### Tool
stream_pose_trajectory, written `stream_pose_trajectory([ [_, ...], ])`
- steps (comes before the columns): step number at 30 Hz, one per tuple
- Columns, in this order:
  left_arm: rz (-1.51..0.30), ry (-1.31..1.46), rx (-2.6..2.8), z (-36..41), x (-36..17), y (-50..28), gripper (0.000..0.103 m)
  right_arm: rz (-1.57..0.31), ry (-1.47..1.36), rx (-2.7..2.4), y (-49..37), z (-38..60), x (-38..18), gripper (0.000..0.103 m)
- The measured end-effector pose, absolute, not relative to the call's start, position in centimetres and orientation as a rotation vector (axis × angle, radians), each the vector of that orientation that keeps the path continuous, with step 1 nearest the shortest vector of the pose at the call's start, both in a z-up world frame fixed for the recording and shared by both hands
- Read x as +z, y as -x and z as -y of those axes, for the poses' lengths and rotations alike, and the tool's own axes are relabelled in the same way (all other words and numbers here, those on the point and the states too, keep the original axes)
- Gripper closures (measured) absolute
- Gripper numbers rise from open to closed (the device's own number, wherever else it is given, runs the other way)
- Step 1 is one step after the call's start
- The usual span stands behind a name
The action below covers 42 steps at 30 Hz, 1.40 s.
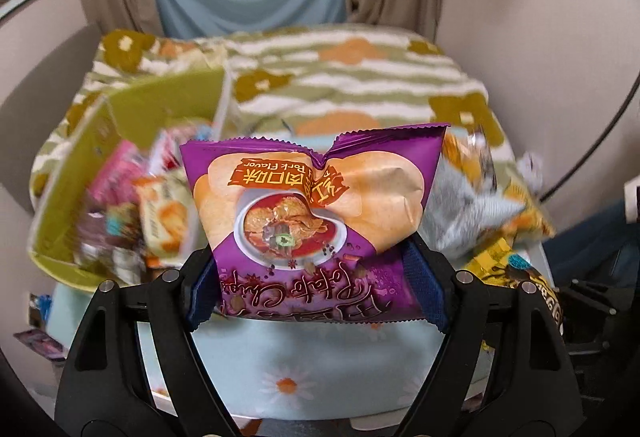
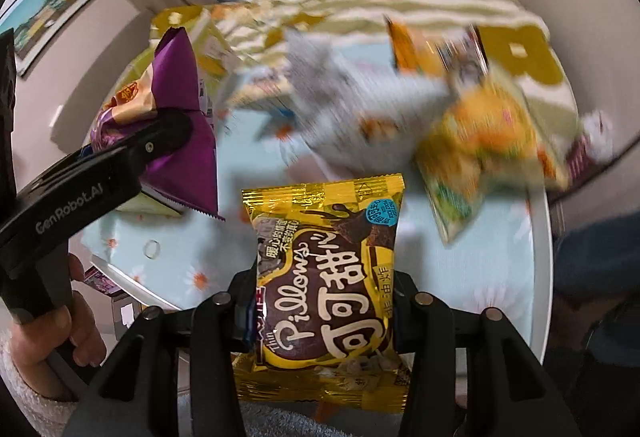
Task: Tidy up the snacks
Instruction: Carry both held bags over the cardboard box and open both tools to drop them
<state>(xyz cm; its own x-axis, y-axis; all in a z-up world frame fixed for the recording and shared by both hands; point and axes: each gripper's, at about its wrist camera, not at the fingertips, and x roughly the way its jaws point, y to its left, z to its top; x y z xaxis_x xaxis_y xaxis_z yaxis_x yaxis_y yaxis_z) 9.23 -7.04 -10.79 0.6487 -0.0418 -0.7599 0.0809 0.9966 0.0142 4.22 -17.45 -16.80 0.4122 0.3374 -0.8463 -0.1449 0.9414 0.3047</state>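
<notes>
Bedspread [image 1: 360,77] striped green-white with orange and olive flowers fills the far field, 12 o'clock in both wrist views. Table [image 1: 320,369] under it, pale blue daisy cloth, white rim visible at 3 o'clock in the right wrist view [image 2: 540,237].

Green box [image 1: 132,109] at 9 to 10 o'clock in the left wrist view, open top, blurred; small snack packs [image 1: 160,221] heaped inside, pink, white and orange wrappers, details unreadable.

Loose snack pile [image 2: 400,105] on the table at 12 to 2 o'clock in the right wrist view: grey bag, orange bag, yellow-green bag, all motion-blurred, overlapping each other.

Purple chip bag [image 1: 316,213], "Potato Chips" print, upside down to the camera, centre of the left wrist view, lifted off the cloth. Left gripper [image 1: 320,277] clamped on its lower part, blue pads pressing both side edges, jaws fairly wide because the bag is broad. Same bag [image 2: 176,117] and left gripper [image 2: 168,133] appear at 9 to 10 o'clock in the right wrist view, person's hand [image 2: 52,325] on the handle at 8 o'clock.

Yellow Pillows pack [image 2: 324,269], chocolate print, centre to 6 o'clock in the right wrist view. Right gripper [image 2: 324,301] pinched on it, fingers against both side edges, narrower spread than the left. Pack also shows at 4 o'clock in the left wrist view [image 1: 504,269], just beside the purple bag.
</notes>
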Motion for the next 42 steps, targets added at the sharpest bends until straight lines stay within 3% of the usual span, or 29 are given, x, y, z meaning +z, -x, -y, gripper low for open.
stream_pose_trajectory([
  [16, -0.789, -0.007, 0.062, -9.3, -4.5, -14.2, 0.023, -0.916, -0.1, 0.515, -12.6, 4.1, -8.7, 0.06],
  [32, -0.972, 0.024, -0.023, -21.2, -10.5, -29.5, 0.022, -0.956, -0.147, 0.398, -25.1, -6.0, -10.3, 0.06],
  [34, -1.008, 0.041, -0.046, -21.8, -11.8, -31.1, 0.017, -0.964, -0.149, 0.377, -25.8, -6.3, -10.6, 0.06],
  [36, -1.025, 0.043, -0.055, -22.0, -12.7, -31.7, 0.001, -0.975, -0.154, 0.353, -26.5, -6.4, -11.0, 0.06],
  [42, -1.035, 0.073, -0.079, -22.2, -13.8, -31.2, 0.0, -1.001, -0.151, 0.325, -27.7, -6.5, -12.0, 0.06],
])
